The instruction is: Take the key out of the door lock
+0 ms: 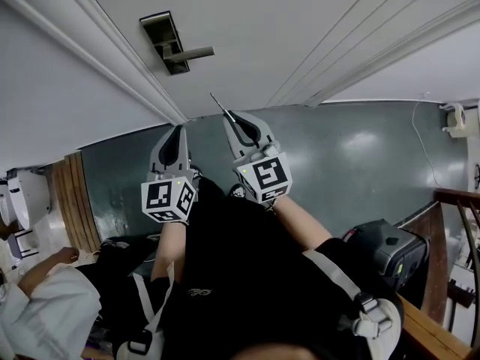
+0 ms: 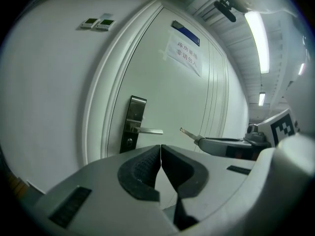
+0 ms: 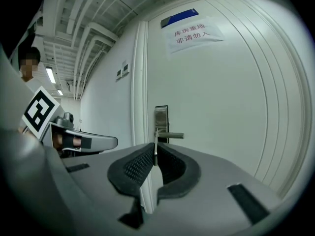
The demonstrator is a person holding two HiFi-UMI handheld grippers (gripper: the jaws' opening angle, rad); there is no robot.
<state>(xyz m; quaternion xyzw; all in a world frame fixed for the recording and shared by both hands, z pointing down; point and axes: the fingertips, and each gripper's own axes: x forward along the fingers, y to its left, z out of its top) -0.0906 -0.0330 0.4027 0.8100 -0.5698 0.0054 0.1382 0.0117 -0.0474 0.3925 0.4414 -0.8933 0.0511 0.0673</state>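
1. Key (image 1: pixel 222 106) is pictured clamped between the closed jaws of the right gripper (image 1: pixel 232 118). Its thin blade juts past the tips toward the door (image 1: pixel 315 28). It is already out of the lock and well apart from it.
2. In the right gripper view, the blade is held upright and edge-on between the ribbed pads (image 3: pixel 140 163). It is lined up in front of the lock plate (image 1: pixel 166 42).
3. The left gripper (image 1: pixel 178 130) is shown clenched on nothing, its pads pressed together. It is held just beside the right gripper, and the two are not touching.
4. The lock plate is set near the door's edge, close to the moulded door frame (image 1: pixel 120 66). Its lever handle (image 1: pixel 196 52) points away from the frame, across the door panel. The keyhole (image 2: pixel 129 142) is seen below the handle.
5. Both grippers are held in free air, with open grey floor (image 1: pixel 352 156) between them and the foot of the door.
6. Room to the right is bounded by a wooden rail (image 1: pixel 459 197) and a dark case (image 1: pixel 386 250). To the left it is bounded by wooden boards (image 1: pixel 71 193) and a seated person's arm (image 1: pixel 45 272).
7. A paper notice (image 2: pixel 183 53) and a blue plate (image 2: pixel 185 33) are fixed high on the door.
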